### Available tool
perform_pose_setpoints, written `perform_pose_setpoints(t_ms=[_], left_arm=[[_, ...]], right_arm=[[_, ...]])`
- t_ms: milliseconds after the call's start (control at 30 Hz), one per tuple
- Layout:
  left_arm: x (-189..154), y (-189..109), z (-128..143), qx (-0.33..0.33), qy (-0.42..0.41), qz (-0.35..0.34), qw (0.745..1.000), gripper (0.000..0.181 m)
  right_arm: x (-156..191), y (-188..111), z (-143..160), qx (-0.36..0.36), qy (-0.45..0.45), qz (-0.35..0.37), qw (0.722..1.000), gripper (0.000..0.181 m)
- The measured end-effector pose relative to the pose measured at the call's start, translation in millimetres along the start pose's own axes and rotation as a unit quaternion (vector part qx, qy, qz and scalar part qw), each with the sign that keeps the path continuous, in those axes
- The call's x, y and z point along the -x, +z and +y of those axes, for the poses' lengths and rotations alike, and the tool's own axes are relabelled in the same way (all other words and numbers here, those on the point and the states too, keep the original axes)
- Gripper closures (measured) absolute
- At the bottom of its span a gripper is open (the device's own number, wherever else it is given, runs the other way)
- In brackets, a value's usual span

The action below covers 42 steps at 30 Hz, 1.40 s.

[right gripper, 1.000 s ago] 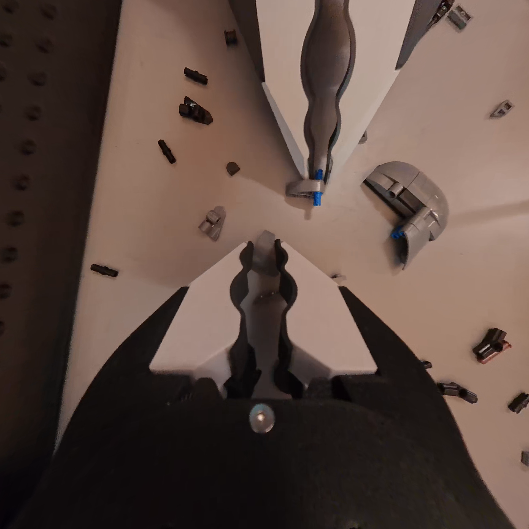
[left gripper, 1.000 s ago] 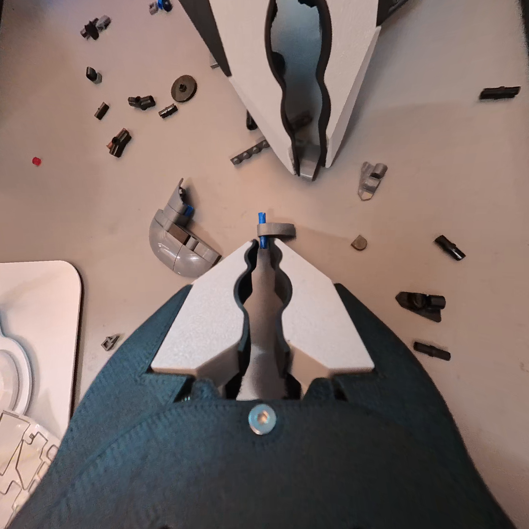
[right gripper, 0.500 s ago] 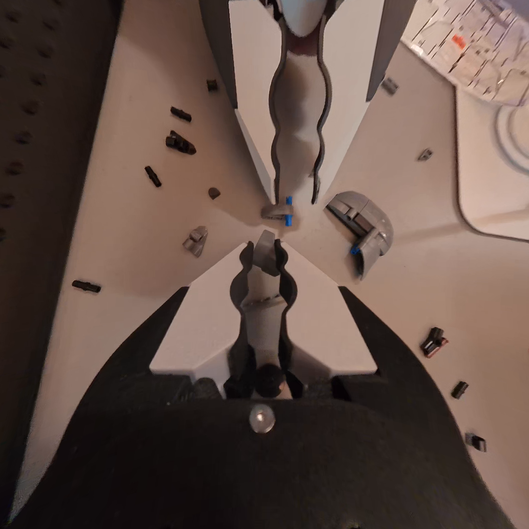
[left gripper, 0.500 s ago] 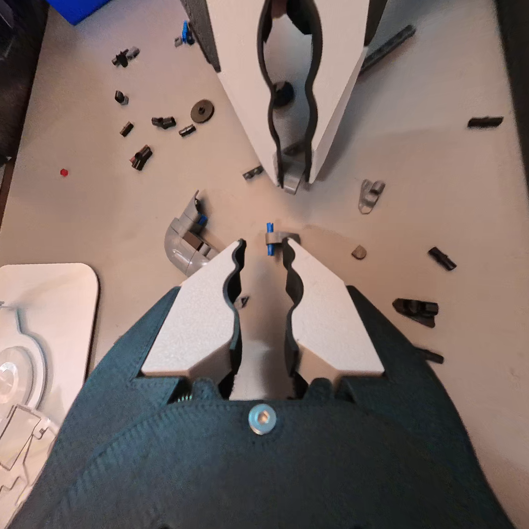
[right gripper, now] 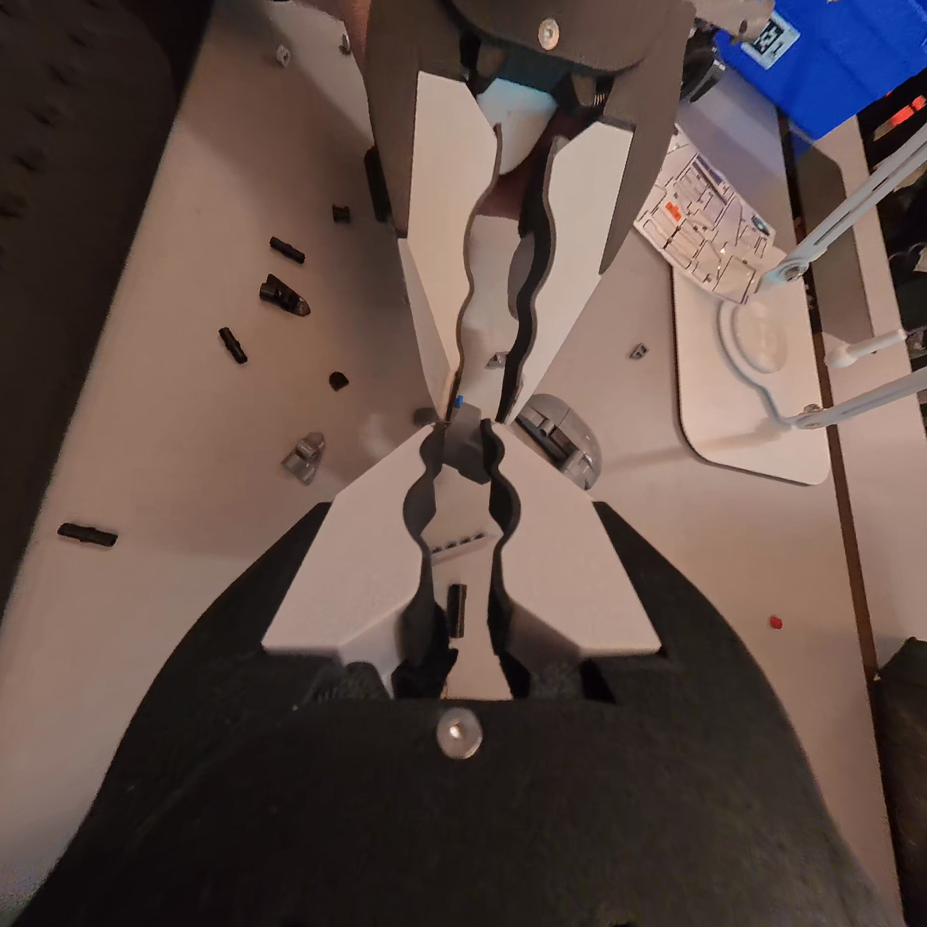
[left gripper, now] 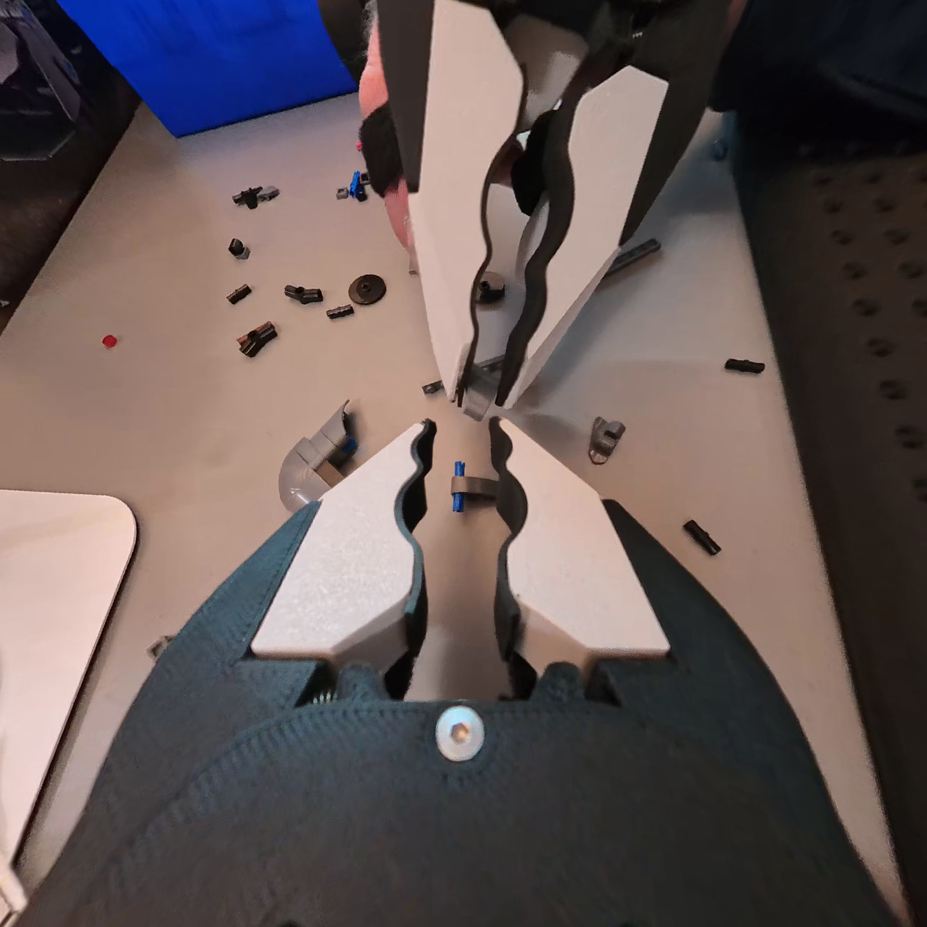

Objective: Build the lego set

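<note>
My left gripper [left gripper: 460, 427] is open and empty above the table. A small grey liftarm with a blue pin [left gripper: 459, 486] lies on the table between its fingers. My right gripper [right gripper: 464, 430] is shut on a dark grey curved piece [right gripper: 466, 449]. In the left wrist view the right gripper [left gripper: 480, 401] comes in from the top, its tip almost meeting my left fingertips. In the right wrist view the left gripper [right gripper: 476, 411] hangs open opposite, with the blue pin [right gripper: 459, 400] just showing. A curved grey sub-assembly [left gripper: 308, 469] lies left of the left gripper.
Black pins and connectors [left gripper: 301, 293] lie scattered at the far left, with more [right gripper: 233, 345] near the dark studded mat [left gripper: 842, 451]. A small grey bracket [left gripper: 604, 439] lies to the right. A white stand base [right gripper: 742, 411], a blue box [left gripper: 200, 60] and a red stud [left gripper: 109, 341] border the area.
My left gripper opened and let go of the grey liftarm with the blue pin, which now lies on the table. Both grippers rose and tilted, and their tips came closer together.
</note>
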State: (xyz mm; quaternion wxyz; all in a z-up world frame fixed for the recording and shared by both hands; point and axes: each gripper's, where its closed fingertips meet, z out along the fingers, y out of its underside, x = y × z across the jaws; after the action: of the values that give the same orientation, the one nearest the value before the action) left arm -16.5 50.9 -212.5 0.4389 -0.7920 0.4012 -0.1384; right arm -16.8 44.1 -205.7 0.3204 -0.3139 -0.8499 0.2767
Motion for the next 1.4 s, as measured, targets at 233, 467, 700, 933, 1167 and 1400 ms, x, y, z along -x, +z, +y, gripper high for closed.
perform_pose_setpoints(t_ms=[233, 467, 700, 933, 1167, 1400], left_arm=[[-4.3, -2.5, -8.2, -0.032, -0.023, 0.025, 0.999, 0.172], [-4.6, -2.7, -9.4, -0.036, -0.015, 0.023, 0.999, 0.175], [-4.3, -3.4, -9.1, -0.039, -0.008, 0.023, 0.999, 0.176], [-5.8, -3.0, -8.3, -0.038, -0.009, 0.029, 0.999, 0.176], [-6.6, -3.8, -9.8, -0.044, -0.009, 0.033, 0.998, 0.176], [-5.3, -3.5, -10.5, -0.049, -0.031, 0.039, 0.998, 0.171]], right_arm=[[-2.3, 0.1, -0.7, 0.0, -0.009, 0.01, 1.0, 0.168], [-2.9, -0.7, -1.0, -0.006, 0.0, 0.008, 1.0, 0.168], [-2.9, -0.3, -0.7, -0.01, 0.017, 0.003, 1.0, 0.166], [-2.8, -0.6, 1.3, -0.007, 0.028, -0.002, 1.0, 0.16], [-3.1, -0.5, 2.2, -0.006, 0.027, -0.001, 1.0, 0.163], [-5.2, 0.4, 4.5, 0.001, 0.024, 0.006, 1.0, 0.165]])
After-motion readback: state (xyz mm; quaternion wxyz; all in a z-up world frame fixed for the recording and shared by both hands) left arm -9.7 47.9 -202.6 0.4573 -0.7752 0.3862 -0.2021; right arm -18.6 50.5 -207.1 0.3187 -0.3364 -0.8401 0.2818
